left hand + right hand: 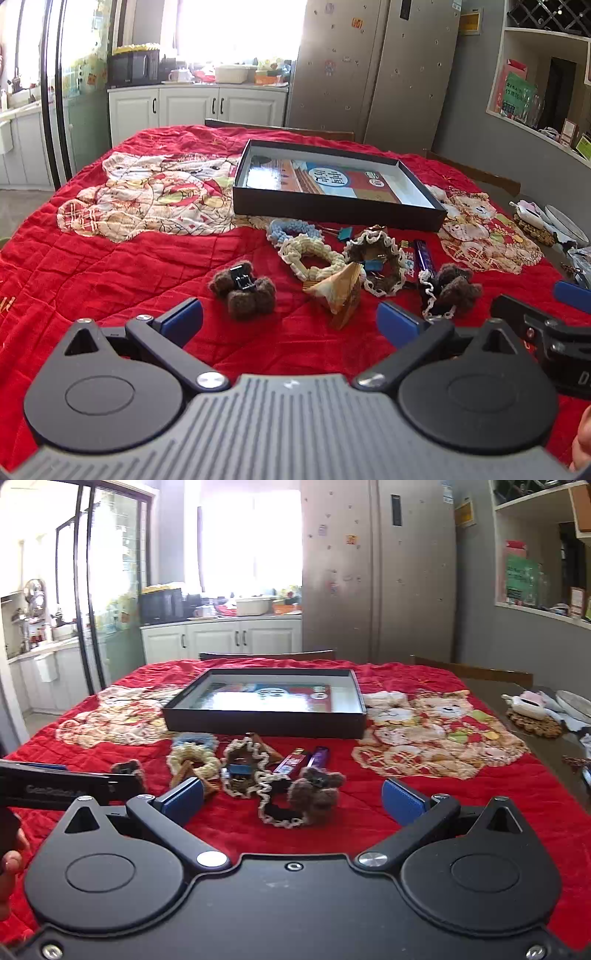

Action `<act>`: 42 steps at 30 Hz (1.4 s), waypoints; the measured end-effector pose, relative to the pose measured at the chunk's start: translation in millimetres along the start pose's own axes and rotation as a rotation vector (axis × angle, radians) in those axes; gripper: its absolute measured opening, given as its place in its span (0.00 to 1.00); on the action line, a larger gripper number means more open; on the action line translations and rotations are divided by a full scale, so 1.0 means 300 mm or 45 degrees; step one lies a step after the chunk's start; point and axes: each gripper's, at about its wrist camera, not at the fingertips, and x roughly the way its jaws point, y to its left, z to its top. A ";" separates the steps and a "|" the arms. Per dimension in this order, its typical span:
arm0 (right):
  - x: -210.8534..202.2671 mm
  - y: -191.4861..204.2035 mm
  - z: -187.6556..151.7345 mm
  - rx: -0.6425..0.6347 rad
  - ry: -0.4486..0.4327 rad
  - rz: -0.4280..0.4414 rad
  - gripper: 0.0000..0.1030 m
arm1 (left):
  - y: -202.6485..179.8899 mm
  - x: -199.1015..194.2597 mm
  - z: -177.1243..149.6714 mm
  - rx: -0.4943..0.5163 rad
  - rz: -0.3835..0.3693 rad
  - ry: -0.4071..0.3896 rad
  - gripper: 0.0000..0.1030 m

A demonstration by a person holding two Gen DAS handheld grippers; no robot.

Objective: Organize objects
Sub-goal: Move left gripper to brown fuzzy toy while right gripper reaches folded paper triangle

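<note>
While its long side faces the camera, black tray [264, 722] lies flat.

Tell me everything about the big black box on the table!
The black box is a wide, shallow tray with low dark walls, seemingly cardboard, pale inside. It lies flat and open on the red quilt, past the pile of hair ties. A glossy colourful printed sheet covers its floor; none of the hair things are inside.

Blown-out window [236, 33] glare behind, soft daylight, fisheye bending at the edges.
</note>
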 end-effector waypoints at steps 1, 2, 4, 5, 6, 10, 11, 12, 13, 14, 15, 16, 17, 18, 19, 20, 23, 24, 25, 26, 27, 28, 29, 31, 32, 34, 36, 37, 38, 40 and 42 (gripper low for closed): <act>-0.004 0.002 -0.002 0.000 -0.012 0.006 1.00 | 0.000 0.001 0.001 -0.004 -0.002 0.006 1.00; -0.005 0.002 -0.007 -0.002 -0.019 0.012 1.00 | 0.002 0.003 0.000 -0.009 -0.009 0.012 1.00; -0.008 0.000 -0.010 0.002 -0.026 0.029 1.00 | 0.004 0.005 -0.002 -0.019 -0.017 0.020 1.00; -0.007 -0.001 -0.008 0.008 -0.019 0.038 1.00 | 0.002 0.006 -0.002 -0.017 -0.012 0.019 1.00; -0.005 -0.002 -0.008 0.015 -0.011 0.043 1.00 | 0.000 0.007 -0.002 -0.010 -0.003 0.017 1.00; 0.005 -0.009 -0.006 0.037 0.028 0.042 1.00 | -0.002 0.008 -0.005 -0.009 0.000 0.020 1.00; 0.009 -0.011 -0.006 0.043 0.040 0.042 1.00 | 0.000 0.009 -0.004 -0.011 -0.002 0.023 1.00; 0.011 -0.013 -0.006 0.049 0.048 0.043 1.00 | 0.001 0.009 -0.003 -0.010 0.000 0.021 1.00; 0.014 -0.016 -0.006 0.054 0.056 0.046 1.00 | 0.001 0.008 -0.004 -0.006 0.003 0.019 1.00; 0.016 -0.018 -0.007 0.057 0.060 0.047 1.00 | -0.001 0.008 -0.004 0.001 0.011 0.018 1.00; 0.017 -0.020 -0.007 0.061 0.063 0.048 1.00 | -0.003 0.008 -0.003 0.008 0.016 0.020 1.00; 0.018 -0.021 -0.006 0.065 0.068 0.050 1.00 | -0.005 0.008 -0.003 0.015 0.018 0.022 1.00; 0.019 -0.023 -0.006 0.071 0.074 0.052 1.00 | -0.007 0.008 -0.003 0.020 0.020 0.025 1.00; 0.019 -0.026 -0.006 0.080 0.076 0.055 1.00 | -0.008 0.009 -0.003 0.025 0.020 0.027 1.00; 0.020 -0.026 -0.007 0.084 0.077 0.056 1.00 | -0.010 0.009 -0.003 0.031 0.020 0.029 1.00; 0.021 -0.028 -0.007 0.085 0.078 0.055 1.00 | -0.011 0.010 -0.003 0.036 0.020 0.032 1.00; 0.021 -0.030 -0.005 0.087 0.075 0.051 1.00 | -0.012 0.012 -0.003 0.039 0.021 0.036 1.00; 0.020 -0.031 -0.004 0.088 0.076 0.052 1.00 | -0.014 0.011 -0.004 0.039 0.021 0.035 1.00; 0.020 -0.030 -0.006 0.088 0.075 0.052 1.00 | -0.014 0.011 -0.004 0.040 0.022 0.033 1.00; 0.020 -0.028 -0.005 0.084 0.076 0.049 1.00 | -0.014 0.011 -0.005 0.040 0.027 0.031 1.00; 0.021 -0.029 -0.005 0.081 0.077 0.048 1.00 | -0.014 0.013 -0.005 0.040 0.031 0.032 1.00; 0.022 -0.029 -0.005 0.081 0.080 0.050 1.00 | -0.013 0.013 -0.005 0.039 0.032 0.033 1.00; 0.020 -0.029 -0.004 0.084 0.081 0.055 1.00 | -0.011 0.014 -0.005 0.037 0.031 0.034 1.00; 0.018 -0.028 -0.003 0.081 0.079 0.058 1.00 | -0.011 0.015 -0.004 0.036 0.033 0.037 1.00; 0.017 -0.025 -0.003 0.077 0.076 0.057 1.00 | -0.011 0.014 -0.005 0.038 0.035 0.036 1.00; 0.016 -0.023 -0.002 0.070 0.073 0.058 1.00 | -0.011 0.015 -0.004 0.043 0.039 0.034 1.00; 0.018 -0.019 -0.002 0.065 0.074 0.056 1.00 | -0.011 0.017 -0.005 0.046 0.041 0.036 1.00; 0.020 -0.019 -0.003 0.065 0.077 0.053 1.00 | -0.011 0.017 -0.005 0.047 0.041 0.038 1.00; 0.022 -0.019 -0.004 0.065 0.080 0.051 1.00 | -0.010 0.019 -0.007 0.048 0.040 0.040 1.00; 0.027 -0.019 -0.005 0.067 0.083 0.045 1.00 | -0.011 0.022 -0.008 0.052 0.044 0.044 1.00; 0.032 -0.019 -0.004 0.065 0.087 0.041 1.00 | -0.010 0.028 -0.008 0.057 0.051 0.046 1.00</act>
